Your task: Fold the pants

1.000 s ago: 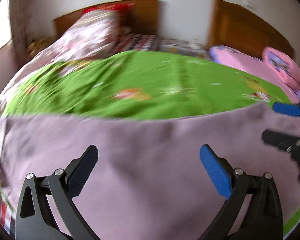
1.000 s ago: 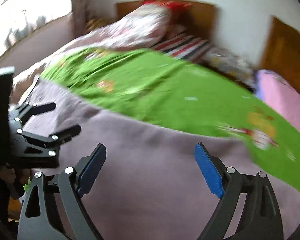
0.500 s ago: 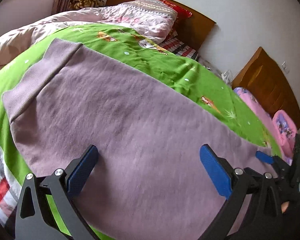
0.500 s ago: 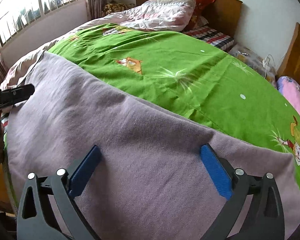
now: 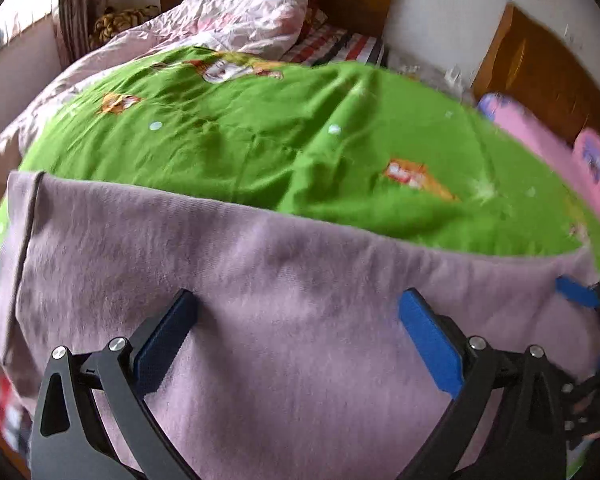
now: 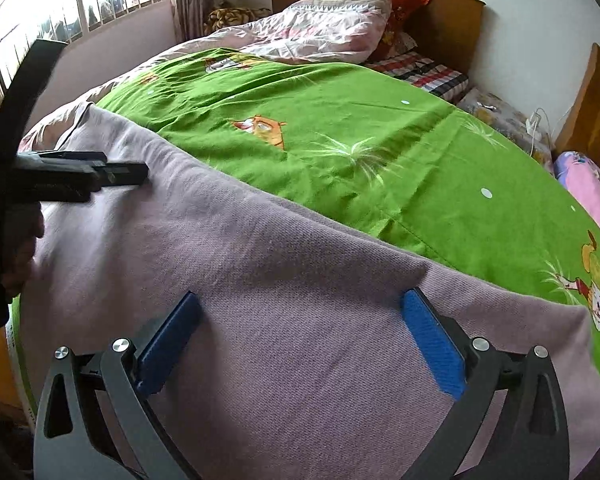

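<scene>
Mauve knit pants [image 6: 284, 320] spread flat across near edge of green bedsheet [image 6: 340, 152], running lengthwise along that edge, ribbed waistband end toward window side. Surface smooth, one long fold line or edge bordering the sheet.

Right gripper [image 6: 300, 344] angled steeply down over the pants, close above the fabric, nearer the sheet's right-hand end. Jaws spread wide; blue pads [image 6: 434, 350] well apart; nothing between them but the cloth lying beneath. Contact with cloth not determinable.

Left gripper [image 5: 298, 344] likewise pitched down over the pants, jaws spread wide, pads clear of each other, no fabric pinched. Same gripper seen side-on in right wrist view [image 6: 80, 176], fingers level above the pants toward the waistband end, a hand [image 6: 20, 252] wrapped round its handle below. Left wrist view slightly blurred.

Right gripper also visible at edge of left wrist view [image 5: 580, 300], over the pants' far end, one blue pad showing.

Pink quilt [image 6: 320, 28] heaped beyond the sheet, against wooden headboard [image 6: 448, 24].
</scene>
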{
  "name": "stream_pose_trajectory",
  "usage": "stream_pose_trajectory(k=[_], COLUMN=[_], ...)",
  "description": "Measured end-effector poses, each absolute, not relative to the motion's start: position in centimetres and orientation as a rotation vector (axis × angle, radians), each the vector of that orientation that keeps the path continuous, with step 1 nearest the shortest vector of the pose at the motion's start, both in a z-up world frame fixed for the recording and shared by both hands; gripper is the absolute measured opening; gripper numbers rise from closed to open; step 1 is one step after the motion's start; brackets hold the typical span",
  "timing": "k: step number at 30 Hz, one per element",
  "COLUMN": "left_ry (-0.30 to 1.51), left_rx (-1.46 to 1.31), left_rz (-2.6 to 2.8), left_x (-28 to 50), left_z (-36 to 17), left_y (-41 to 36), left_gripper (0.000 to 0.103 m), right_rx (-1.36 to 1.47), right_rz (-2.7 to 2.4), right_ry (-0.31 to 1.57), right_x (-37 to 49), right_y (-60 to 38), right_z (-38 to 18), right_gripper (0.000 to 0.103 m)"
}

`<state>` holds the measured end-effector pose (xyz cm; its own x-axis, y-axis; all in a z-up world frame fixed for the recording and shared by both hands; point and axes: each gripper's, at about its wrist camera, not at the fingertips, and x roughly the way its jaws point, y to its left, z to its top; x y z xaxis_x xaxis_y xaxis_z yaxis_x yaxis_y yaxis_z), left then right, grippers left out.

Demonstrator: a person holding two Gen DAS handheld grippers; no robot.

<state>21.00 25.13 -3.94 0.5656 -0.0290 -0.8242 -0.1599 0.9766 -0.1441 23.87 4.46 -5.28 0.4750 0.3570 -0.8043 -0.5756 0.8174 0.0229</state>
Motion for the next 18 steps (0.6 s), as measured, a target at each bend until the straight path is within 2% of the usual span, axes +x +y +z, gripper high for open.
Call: stream_pose_trajectory(k=[7,11,15,17,18], left_ry=[0.656,0.623,0.64,0.669,0.671], left_rx=[-0.518,-0.591,-0.649,-0.681,-0.689], left_rz=[0.162,0.374,0.541,0.585,0.595], left_x=[11.5,5.1,0.2,-1.4,-1.5], left_z=[-0.7,-1.8,-3.4,-4.7,-4.9], left_y=[32.3,38.2,42.6,43.6,43.9], left_gripper=[0.101,0.101,0.101,0.101,0.101], right_rx=[-0.261,-0.276,-0.472,-0.568,-0.642], right_rz=[0.578,0.646,0.936,1.076,1.131], right_ry=[0.911,0.862,0.732,0.714,0.696], right_x=[24.2,22.7,18.5,16.3,15.1], right_y=[4.7,8.6,17.3,21.7,24.3], right_z=[-5.3,-2.9,-0.3,-0.7,-1.3], right_gripper=[0.098,0.098,0.097,0.094,0.087])
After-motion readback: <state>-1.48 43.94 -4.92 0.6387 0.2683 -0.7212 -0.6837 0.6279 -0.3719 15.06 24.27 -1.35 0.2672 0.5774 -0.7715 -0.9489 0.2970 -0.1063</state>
